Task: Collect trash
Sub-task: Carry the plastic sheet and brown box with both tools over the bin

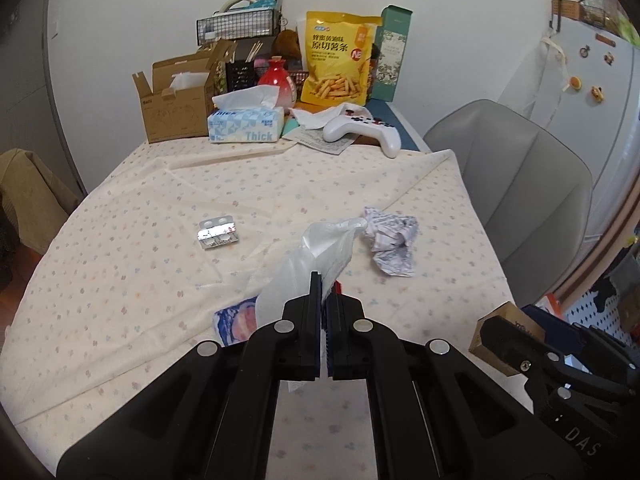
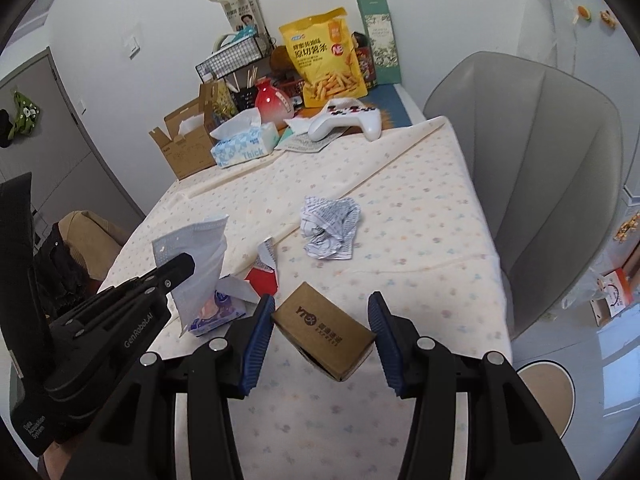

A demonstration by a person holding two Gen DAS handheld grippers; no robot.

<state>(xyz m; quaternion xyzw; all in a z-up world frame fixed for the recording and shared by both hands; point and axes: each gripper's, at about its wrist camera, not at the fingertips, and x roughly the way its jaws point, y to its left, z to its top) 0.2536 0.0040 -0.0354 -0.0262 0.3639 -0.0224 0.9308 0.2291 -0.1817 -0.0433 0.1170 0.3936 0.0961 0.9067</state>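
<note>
- My left gripper (image 1: 323,280) is clamped on a white face mask (image 2: 196,256), lifted clear of the tablecloth (image 1: 140,208).
- My right gripper (image 2: 322,320) has its jaws spread either side of a small brown cardboard box (image 2: 326,330); can't tell from here if the pads touch it.
- Crumpled printed paper (image 2: 330,232) sits mid-table, apart from both grippers.
- Blister pack (image 1: 217,232) lies alone, left of the mask.
- Blue tissue packet (image 2: 214,312) and red-white wrapper (image 2: 264,272) sit just beside the mask, near edge.
</note>
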